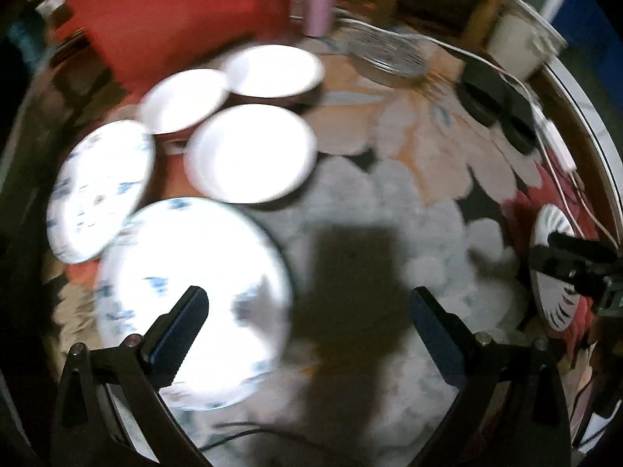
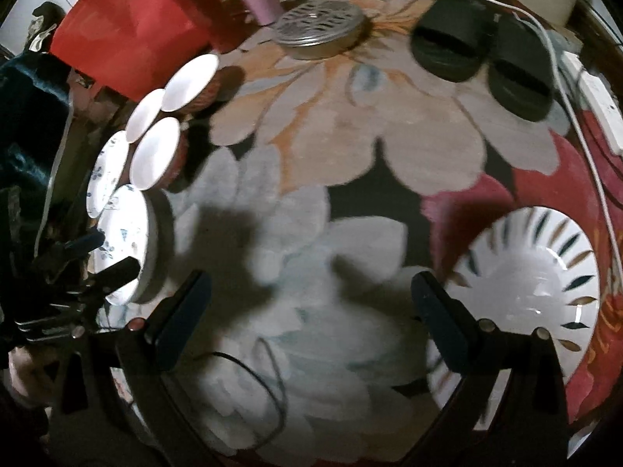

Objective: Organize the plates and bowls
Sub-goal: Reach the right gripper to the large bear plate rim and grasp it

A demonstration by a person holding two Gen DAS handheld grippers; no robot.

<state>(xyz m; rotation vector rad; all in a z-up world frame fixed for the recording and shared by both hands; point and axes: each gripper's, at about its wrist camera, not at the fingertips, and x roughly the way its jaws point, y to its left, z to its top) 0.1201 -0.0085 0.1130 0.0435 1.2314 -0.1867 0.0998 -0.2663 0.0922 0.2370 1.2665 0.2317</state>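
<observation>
in the left wrist view, the left gripper (image 1: 307, 323) hangs over a flowered rug (image 1: 389, 194) with its jaws spread wide and nothing between them. three white bowls sit close together on the rug ahead and to the left: a near bowl (image 1: 249, 153), a middle bowl (image 1: 183, 99) and a far bowl (image 1: 274, 70); each looks empty, though glare and blur wash out their insides. beside them lie two white plates with blue flecks, a near plate (image 1: 194, 303) just beyond the left finger and a second plate (image 1: 99, 190) whose lower edge looks to overlap the first. at the right edge the right gripper (image 1: 560, 260) shows in front of a white ribbed dish (image 1: 553, 229); from here i cannot tell whether it touches the dish. a round metal lid (image 1: 389, 58) and two dark slippers (image 1: 494, 101) lie farther off. in the right wrist view, the right gripper (image 2: 311, 311) also has its jaws spread apart, empty, above the rug (image 2: 311, 155). the ribbed dish (image 2: 525, 292) lies just beyond the right finger, empty, white with dark and gold leaf strokes round its rim. the bowls (image 2: 155, 155) and plates (image 2: 124, 241) cluster at the far left, near the left gripper (image 2: 105, 257). a white cable (image 2: 584, 155) curves past the slippers (image 2: 483, 54).
</observation>
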